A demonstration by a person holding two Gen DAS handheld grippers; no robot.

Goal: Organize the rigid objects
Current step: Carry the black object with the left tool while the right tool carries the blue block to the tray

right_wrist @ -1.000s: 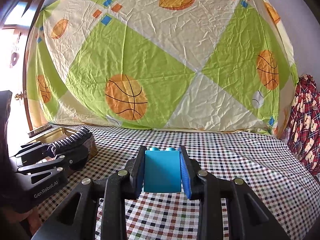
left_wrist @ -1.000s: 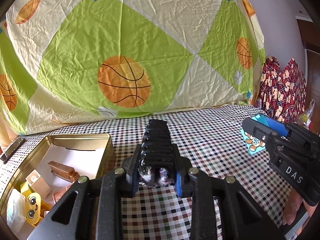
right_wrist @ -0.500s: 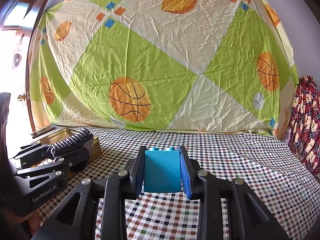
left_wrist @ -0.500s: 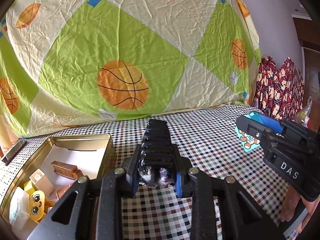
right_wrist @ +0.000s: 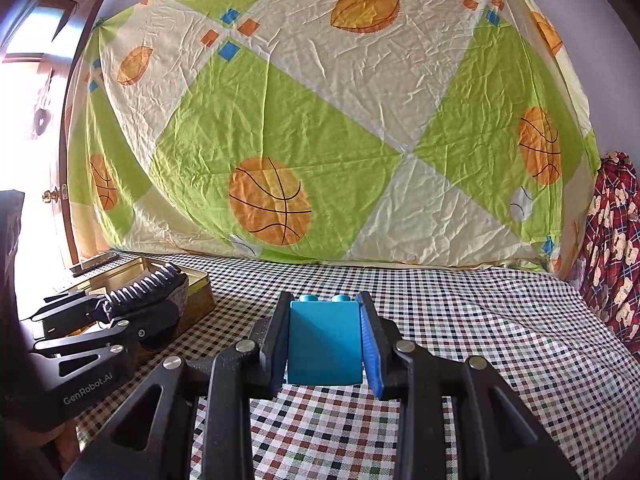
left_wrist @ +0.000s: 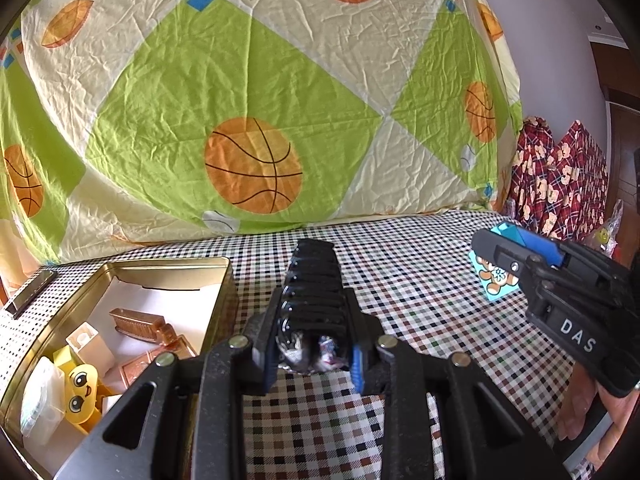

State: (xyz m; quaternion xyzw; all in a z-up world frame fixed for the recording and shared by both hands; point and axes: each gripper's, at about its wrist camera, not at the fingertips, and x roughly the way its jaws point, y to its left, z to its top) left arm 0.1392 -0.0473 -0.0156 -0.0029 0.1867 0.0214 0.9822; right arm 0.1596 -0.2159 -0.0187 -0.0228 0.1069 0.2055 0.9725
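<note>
My left gripper (left_wrist: 313, 316) is shut on a black ribbed clip-like object (left_wrist: 314, 280) that sticks out forward, held above the checked cloth beside a gold tin (left_wrist: 224, 276). The tin holds small toys: a copper piece (left_wrist: 138, 322), a yellow face figure (left_wrist: 80, 388), white blocks. My right gripper (right_wrist: 325, 336) is shut on a blue toy brick (right_wrist: 324, 348), held above the cloth. In the left wrist view it (left_wrist: 516, 248) is at the right with the brick, whose side shows a bear picture (left_wrist: 494, 280). In the right wrist view the left gripper (right_wrist: 140, 284) hovers by the tin (right_wrist: 196, 292).
A checked tablecloth (left_wrist: 420, 312) covers the table. A green and cream basketball-print sheet (left_wrist: 256, 120) hangs behind. A metal bar-like thing (left_wrist: 32, 292) lies at the far left. Red patterned fabric (left_wrist: 560, 184) hangs at the right. A door (right_wrist: 52, 152) is at the left.
Both grippers have shifted slightly, still holding their objects. The right gripper has moved a little closer to the tin side.
</note>
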